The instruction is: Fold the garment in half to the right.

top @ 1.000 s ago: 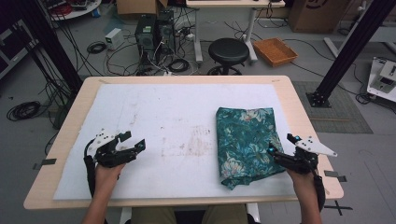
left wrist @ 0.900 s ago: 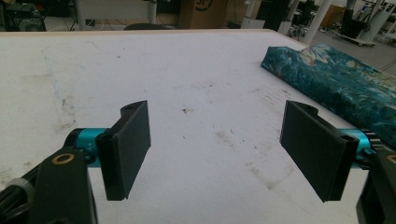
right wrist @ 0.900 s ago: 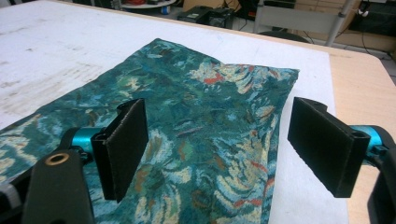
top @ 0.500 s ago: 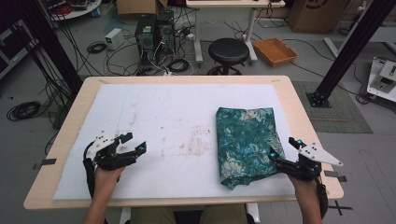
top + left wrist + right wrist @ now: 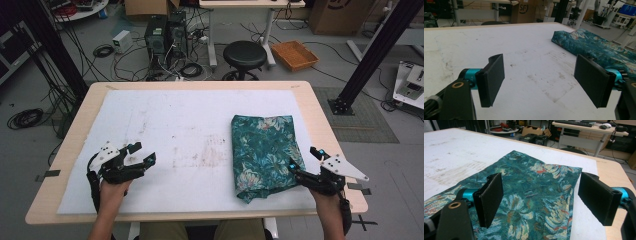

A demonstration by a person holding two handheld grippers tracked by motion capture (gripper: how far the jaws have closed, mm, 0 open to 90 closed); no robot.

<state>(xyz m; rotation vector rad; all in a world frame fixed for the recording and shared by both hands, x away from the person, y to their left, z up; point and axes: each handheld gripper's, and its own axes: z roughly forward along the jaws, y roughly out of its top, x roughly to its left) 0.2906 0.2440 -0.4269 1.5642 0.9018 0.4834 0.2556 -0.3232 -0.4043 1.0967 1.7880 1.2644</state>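
The folded floral cloth [image 5: 264, 155] lies on the counter's [image 5: 165, 125] right half. Both tongs are held apart: the right tongs [image 5: 306, 165] at its near corner, which should be pinched squarely; the left tongs [image 5: 141, 156] are well apart from it.

The folded cloth [image 5: 265, 155] is lying on the table's mat [image 5: 190, 125], toward its right side and reaching close to the near edge. The right gripper [image 5: 306, 166] is sitting just right of the cloth's near corner, perhaps touching its edge, while the left gripper [image 5: 142, 155] is hovering well left of the cloth.
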